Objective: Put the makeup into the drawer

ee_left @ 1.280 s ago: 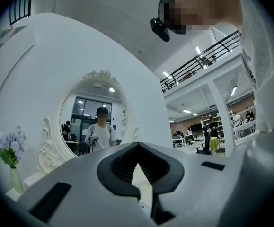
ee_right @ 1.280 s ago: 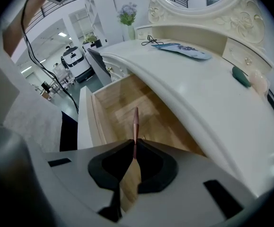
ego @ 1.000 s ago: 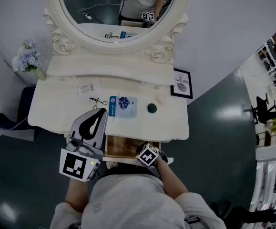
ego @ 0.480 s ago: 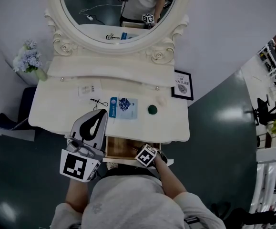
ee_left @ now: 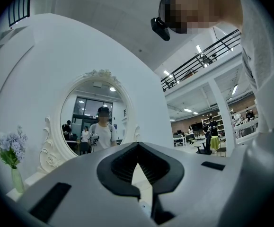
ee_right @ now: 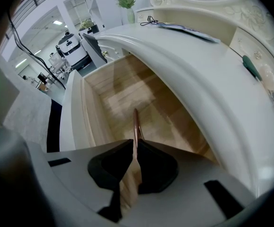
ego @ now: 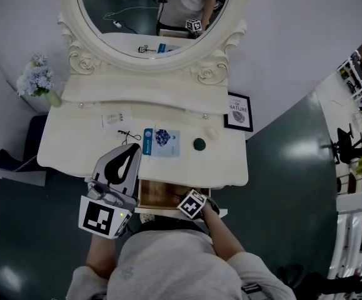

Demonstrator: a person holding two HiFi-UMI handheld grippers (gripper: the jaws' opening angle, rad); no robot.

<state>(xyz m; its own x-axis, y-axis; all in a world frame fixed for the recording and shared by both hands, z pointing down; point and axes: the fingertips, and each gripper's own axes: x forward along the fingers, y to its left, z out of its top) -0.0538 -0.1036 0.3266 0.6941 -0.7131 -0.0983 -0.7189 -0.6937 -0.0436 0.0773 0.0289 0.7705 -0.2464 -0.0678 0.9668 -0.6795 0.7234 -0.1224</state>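
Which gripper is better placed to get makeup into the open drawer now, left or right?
Right. The right gripper is shut on a slim makeup stick, pointing into the open drawer. The left gripper is shut on nothing and points toward the mirror.

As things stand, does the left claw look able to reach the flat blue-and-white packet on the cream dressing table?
Likely yes: the left claw is empty, shut, just beside the flat blue-and-white packet, nothing between.
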